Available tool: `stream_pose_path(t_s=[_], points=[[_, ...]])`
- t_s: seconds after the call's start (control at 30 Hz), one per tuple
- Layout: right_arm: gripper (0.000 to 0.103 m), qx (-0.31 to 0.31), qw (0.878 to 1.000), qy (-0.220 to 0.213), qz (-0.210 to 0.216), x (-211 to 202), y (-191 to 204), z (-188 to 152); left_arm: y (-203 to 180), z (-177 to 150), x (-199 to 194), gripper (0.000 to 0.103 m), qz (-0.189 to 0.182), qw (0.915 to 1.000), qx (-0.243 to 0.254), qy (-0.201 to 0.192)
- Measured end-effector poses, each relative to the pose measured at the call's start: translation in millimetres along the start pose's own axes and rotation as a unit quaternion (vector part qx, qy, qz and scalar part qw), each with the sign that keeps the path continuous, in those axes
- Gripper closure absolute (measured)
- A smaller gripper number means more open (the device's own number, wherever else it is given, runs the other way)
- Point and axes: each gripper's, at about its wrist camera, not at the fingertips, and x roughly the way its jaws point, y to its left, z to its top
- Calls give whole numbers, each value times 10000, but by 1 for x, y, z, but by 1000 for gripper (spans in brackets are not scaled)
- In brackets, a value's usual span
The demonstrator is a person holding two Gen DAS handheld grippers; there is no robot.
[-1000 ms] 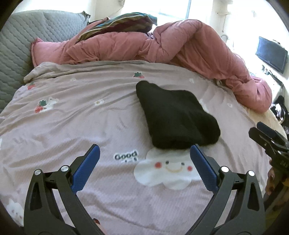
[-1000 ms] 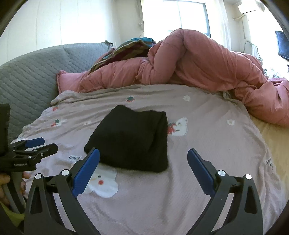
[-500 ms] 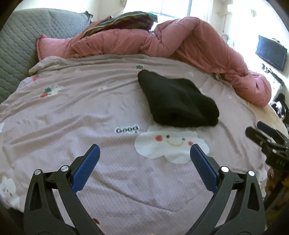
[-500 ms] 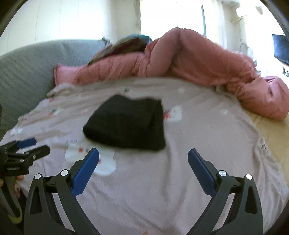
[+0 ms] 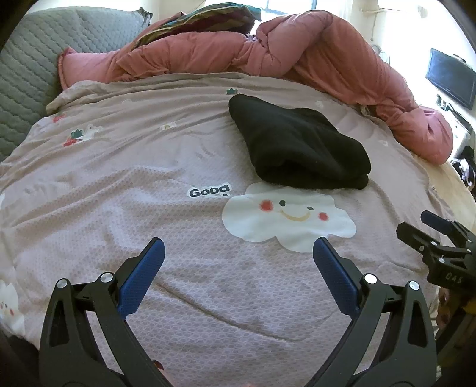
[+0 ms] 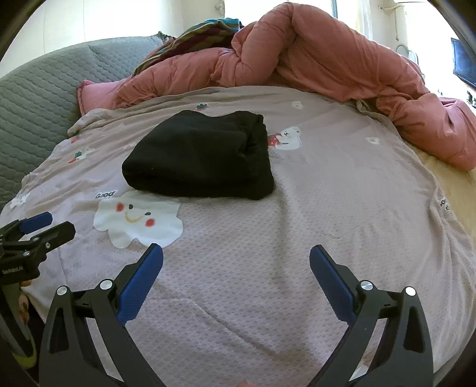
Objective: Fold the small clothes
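Observation:
A black garment (image 5: pixel 297 148) lies folded into a thick bundle on the mauve bed sheet (image 5: pixel 119 166), just beyond a white cloud print (image 5: pixel 285 217). It also shows in the right wrist view (image 6: pixel 202 160). My left gripper (image 5: pixel 238 253) is open and empty, held over the sheet well in front of the garment. My right gripper (image 6: pixel 236 262) is open and empty, also short of the garment. Each gripper shows at the edge of the other's view, the right one (image 5: pixel 428 229) and the left one (image 6: pixel 38 229).
A rumpled pink duvet (image 5: pixel 297 50) lies along the back and right of the bed, with a striped pillow (image 5: pixel 202 20) behind it. A grey quilted headboard (image 5: pixel 35 59) stands at the left. A dark screen (image 5: pixel 449 77) hangs at the far right.
Both grippers have drawn back from the black garment toward the near edge of the bed. They stay open and empty. The garment has not moved.

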Motion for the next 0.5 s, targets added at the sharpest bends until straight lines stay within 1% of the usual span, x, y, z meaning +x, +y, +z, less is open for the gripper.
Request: stream_pose_path(t_s=[0.5], points=[[5, -13, 10000, -33, 29, -2, -1, 1, 3, 0, 0, 10, 90, 10000, -24, 13]])
